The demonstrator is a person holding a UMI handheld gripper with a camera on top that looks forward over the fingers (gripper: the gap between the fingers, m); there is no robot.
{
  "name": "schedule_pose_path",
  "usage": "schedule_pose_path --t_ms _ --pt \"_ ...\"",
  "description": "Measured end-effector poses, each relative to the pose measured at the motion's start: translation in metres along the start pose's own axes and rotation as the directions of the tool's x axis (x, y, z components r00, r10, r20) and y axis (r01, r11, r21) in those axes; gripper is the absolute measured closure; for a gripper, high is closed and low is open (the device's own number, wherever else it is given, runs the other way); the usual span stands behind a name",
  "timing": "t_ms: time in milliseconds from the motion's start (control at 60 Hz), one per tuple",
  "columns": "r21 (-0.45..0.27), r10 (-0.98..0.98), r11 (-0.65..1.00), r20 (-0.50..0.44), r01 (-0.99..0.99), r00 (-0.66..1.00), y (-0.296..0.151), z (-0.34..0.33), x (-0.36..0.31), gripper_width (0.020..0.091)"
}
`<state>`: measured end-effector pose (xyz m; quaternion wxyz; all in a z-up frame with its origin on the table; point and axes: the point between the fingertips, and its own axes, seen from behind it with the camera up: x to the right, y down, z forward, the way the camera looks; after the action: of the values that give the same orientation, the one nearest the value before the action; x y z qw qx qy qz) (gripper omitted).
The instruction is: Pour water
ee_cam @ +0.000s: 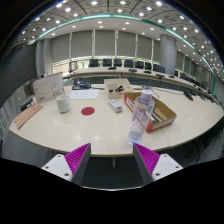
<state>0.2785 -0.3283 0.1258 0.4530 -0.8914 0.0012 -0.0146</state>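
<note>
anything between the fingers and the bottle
Nothing visible. The open gripper sits short of the table, and the bottle stands just ahead of the fingers with only bare tabletop between. A cardboard box sits right behind the bottle, not in the path.

The water bottle [142, 112] stands in front of the open cardboard box [152, 112] and hides part of its inside. What lies in the box is too small to tell. The fingers [77, 160] are cut off below, their bases out of sight. Small items at the far side of the bench [100, 125] cannot be identified. The far chairs [120, 63] are too small for detail.
</note>
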Motion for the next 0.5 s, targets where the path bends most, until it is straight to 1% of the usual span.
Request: schedule_pose_path --t_ms 67,167,350,433,500 --pt "0.011 0.007 1.0 -0.004 -0.007 1.0 0.002 0.016 0.026 0.0241" --pt "0.052 0.001 0.999 -0.002 -0.001 1.0 -0.009 0.04 0.057 0.0243" --pt "0.168 -0.02 0.986 0.001 0.019 1.0 -0.04 0.091 0.087 0.0246" --pt "0.183 -0.01 0.983 -0.004 0.01 1.0 -0.044 0.117 0.096 0.0247" --pt "0.193 0.005 0.981 -0.005 -0.004 1.0 -0.047 0.131 0.099 0.0273"
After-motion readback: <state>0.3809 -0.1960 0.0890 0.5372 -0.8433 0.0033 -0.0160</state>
